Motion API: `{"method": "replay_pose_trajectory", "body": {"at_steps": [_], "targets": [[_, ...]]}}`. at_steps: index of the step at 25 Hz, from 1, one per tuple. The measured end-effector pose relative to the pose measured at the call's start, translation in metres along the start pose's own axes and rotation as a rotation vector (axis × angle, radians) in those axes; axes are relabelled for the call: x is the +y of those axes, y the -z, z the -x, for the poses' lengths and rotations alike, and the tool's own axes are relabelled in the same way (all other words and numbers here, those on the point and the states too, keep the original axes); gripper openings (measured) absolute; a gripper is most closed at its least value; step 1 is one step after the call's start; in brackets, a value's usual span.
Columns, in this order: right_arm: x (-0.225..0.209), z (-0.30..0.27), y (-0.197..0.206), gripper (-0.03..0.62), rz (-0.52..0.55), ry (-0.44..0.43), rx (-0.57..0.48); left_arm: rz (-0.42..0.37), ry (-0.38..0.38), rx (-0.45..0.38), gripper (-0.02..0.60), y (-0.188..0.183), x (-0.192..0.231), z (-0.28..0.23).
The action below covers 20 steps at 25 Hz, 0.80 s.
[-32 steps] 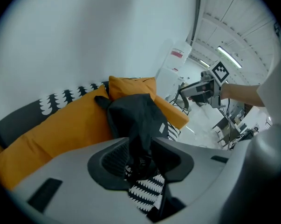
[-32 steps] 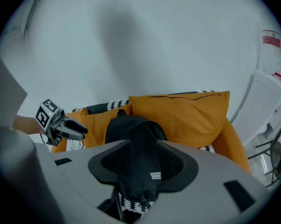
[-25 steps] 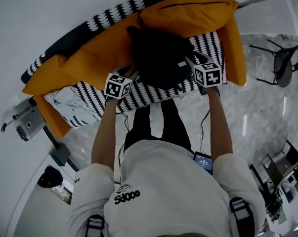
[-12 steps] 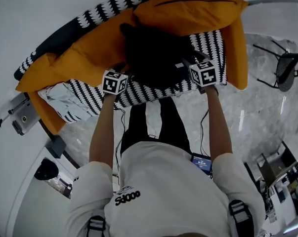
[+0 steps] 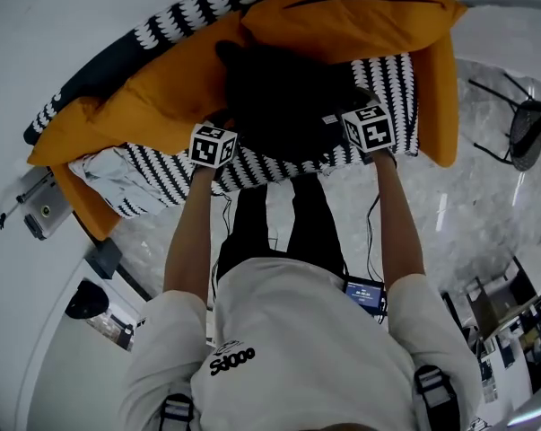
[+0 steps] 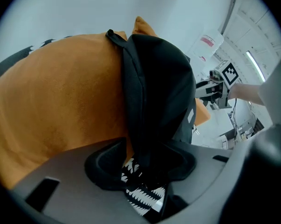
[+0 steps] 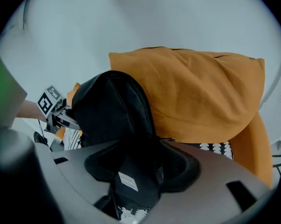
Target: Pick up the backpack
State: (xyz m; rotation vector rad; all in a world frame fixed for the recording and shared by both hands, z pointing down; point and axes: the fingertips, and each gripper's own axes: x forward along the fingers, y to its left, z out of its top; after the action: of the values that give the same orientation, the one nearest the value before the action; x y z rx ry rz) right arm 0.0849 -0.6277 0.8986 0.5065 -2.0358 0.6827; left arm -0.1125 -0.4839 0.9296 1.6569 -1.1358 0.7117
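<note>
Now the black backpack point(image 5: 283, 106) sits at twelve o'clock against the orange cushions point(image 5: 162, 97), left gripper point(image 6: 142, 169) pinching its eight o'clock edge, right gripper point(image 7: 140, 171) pinching its four o'clock edge

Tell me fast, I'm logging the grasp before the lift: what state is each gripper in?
Left gripper: jaws shut on the backpack.
Right gripper: jaws shut on the backpack too.
</note>
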Motion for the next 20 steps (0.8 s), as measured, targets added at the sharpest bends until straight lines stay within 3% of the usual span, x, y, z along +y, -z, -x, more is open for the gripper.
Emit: {"method": "replay_pose_trajectory", "body": {"at_steps": [7, 12, 20], "targets": [[0.004, -0.014, -0.001, 0.19, 0.002, -0.001, -0.024, 0.07, 0.021, -0.016, 0.185, 0.002, 0.008, -0.009], [0.011, -0.014, 0.002, 0.122, 0.023, -0.008, -0.018, 0.048, 0.008, -0.022, 0.107, 0.003, 0.002, -0.013], [0.023, -0.003, 0.011, 0.099, -0.026, -0.006, -0.018, 0.031, 0.015, -0.031, 0.07, 0.009, -0.006, -0.005]]}}
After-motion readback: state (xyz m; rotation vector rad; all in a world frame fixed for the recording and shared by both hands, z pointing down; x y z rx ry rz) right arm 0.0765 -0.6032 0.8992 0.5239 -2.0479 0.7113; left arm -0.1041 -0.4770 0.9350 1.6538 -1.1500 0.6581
